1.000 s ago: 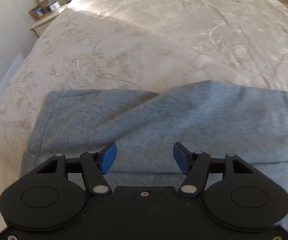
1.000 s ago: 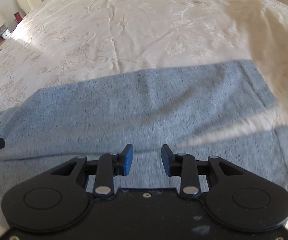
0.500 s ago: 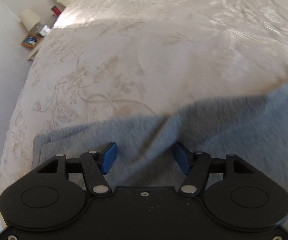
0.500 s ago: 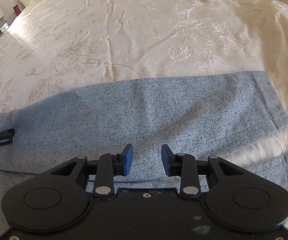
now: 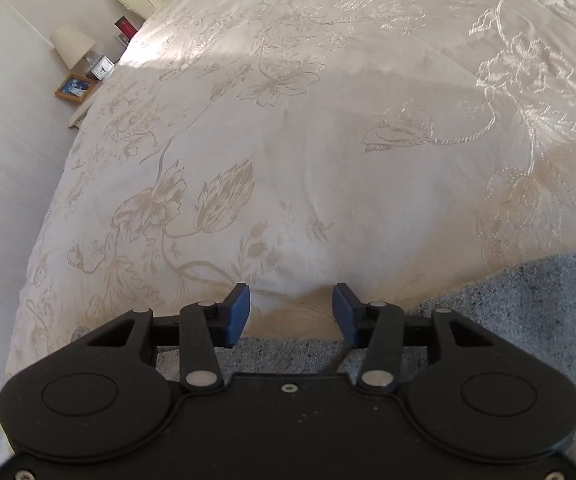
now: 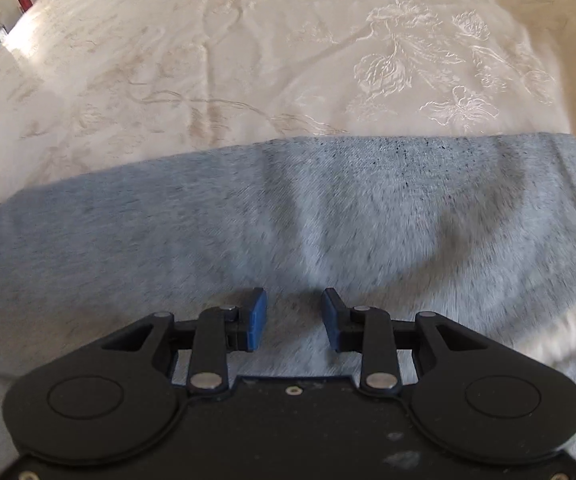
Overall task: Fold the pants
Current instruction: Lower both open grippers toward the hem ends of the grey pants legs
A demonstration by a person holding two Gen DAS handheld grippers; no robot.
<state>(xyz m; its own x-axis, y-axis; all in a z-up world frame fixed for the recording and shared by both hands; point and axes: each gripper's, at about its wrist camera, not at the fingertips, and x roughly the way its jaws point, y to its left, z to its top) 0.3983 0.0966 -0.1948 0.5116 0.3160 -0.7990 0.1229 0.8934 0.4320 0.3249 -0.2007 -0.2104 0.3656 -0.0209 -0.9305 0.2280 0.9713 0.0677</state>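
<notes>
Blue pads of my left claw gape with nothing between them, past the far edge of the grey pants; my right claw hangs open over them too. They lie flat across the cream bedspread, seemingly doubled lengthwise; crosswise folds look undone.

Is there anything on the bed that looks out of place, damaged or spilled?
Nothing stands out. The grey pants lie across the cream bedspread with soft creases only, no stain or tear visible. Both grippers, left and right, are open above the fabric.
</notes>
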